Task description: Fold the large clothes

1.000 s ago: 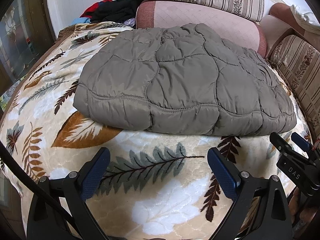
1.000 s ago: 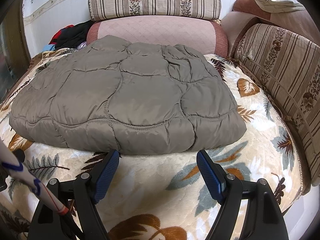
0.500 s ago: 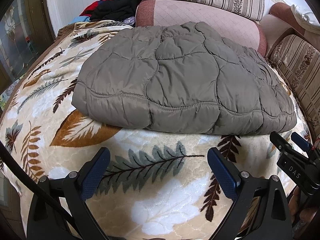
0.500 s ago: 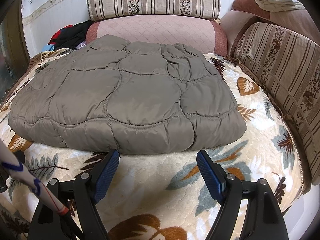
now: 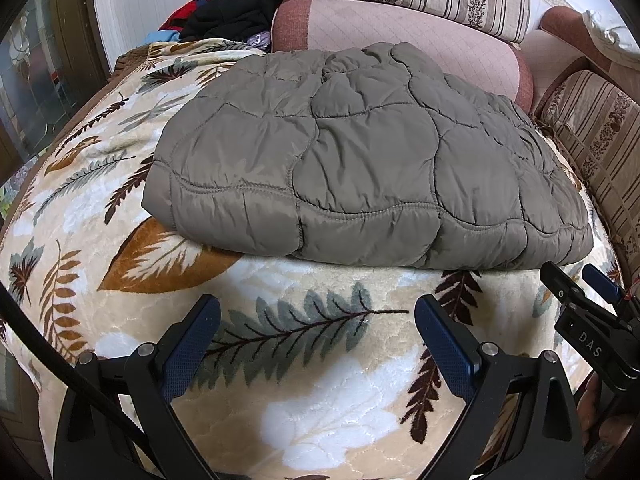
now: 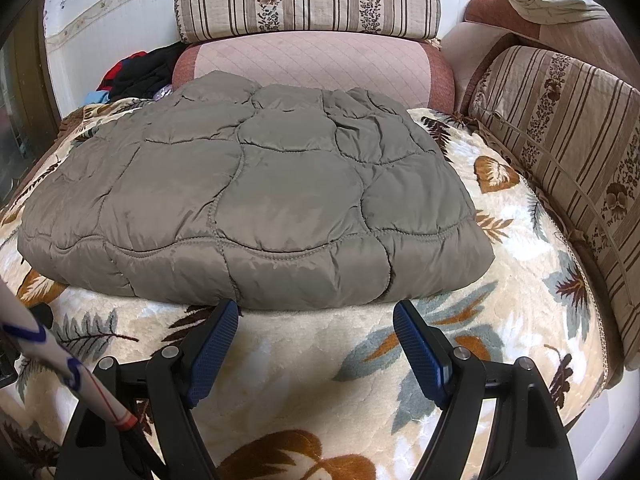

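A grey quilted jacket [image 5: 360,168] lies folded into a thick rectangle on the leaf-patterned blanket [image 5: 312,408] covering the sofa, its far edge against the pink cushion [image 6: 320,68]. Both tongs hover just short of its near edge, the left gripper [image 5: 318,316] and right gripper [image 6: 316,320] spread wide, holding nothing.

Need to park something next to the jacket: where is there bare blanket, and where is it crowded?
Free: the leaf-print blanket between the grey quilted jacket and the open left gripper and right gripper; also the strip beside the striped cushion, and the blanket's left side. Crowded: the far corner with the clothes pile.
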`<state>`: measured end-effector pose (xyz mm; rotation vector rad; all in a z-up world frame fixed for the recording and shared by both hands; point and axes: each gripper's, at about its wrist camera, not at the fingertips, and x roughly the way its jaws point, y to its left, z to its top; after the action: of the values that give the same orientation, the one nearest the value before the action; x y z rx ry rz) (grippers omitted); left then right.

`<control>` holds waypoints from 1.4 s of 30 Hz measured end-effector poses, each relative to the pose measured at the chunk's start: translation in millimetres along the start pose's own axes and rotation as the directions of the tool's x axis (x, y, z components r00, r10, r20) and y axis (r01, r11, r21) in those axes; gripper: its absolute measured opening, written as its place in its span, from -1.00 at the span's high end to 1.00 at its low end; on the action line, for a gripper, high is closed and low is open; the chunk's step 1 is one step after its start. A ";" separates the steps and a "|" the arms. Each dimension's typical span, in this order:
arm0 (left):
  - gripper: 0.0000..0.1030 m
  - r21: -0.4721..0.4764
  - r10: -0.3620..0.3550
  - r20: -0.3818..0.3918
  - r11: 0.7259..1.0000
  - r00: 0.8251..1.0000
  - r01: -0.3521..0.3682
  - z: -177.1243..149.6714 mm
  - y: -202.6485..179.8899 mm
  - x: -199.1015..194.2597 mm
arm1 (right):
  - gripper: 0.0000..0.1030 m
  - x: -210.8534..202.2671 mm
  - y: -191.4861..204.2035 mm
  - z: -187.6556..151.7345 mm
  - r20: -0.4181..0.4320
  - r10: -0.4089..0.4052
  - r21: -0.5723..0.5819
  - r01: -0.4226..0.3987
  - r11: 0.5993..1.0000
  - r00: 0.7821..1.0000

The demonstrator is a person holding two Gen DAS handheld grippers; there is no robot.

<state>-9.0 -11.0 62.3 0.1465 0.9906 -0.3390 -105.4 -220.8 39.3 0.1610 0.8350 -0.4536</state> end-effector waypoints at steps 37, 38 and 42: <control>-0.89 -0.007 -0.020 0.020 1.000 1.000 0.020 0.2 0.0 -2.9 | -0.62 -4.7 2.9 1.4 0.030 -0.002 -0.004 0.003 1.000 1.000; -0.89 -0.007 -0.023 0.018 1.000 1.000 0.023 0.3 0.2 -2.9 | -0.62 -4.9 2.9 1.4 0.030 -0.002 -0.004 0.002 1.000 1.000; -0.89 -0.013 -0.026 0.014 1.000 1.000 0.026 0.4 1.0 -2.6 | -0.62 -5.0 3.0 1.2 0.031 -0.002 -0.004 0.002 1.000 1.000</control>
<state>-9.6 -9.6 64.6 0.1198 0.9814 -0.3569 -106.1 -216.8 43.7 0.1491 0.8060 -0.4555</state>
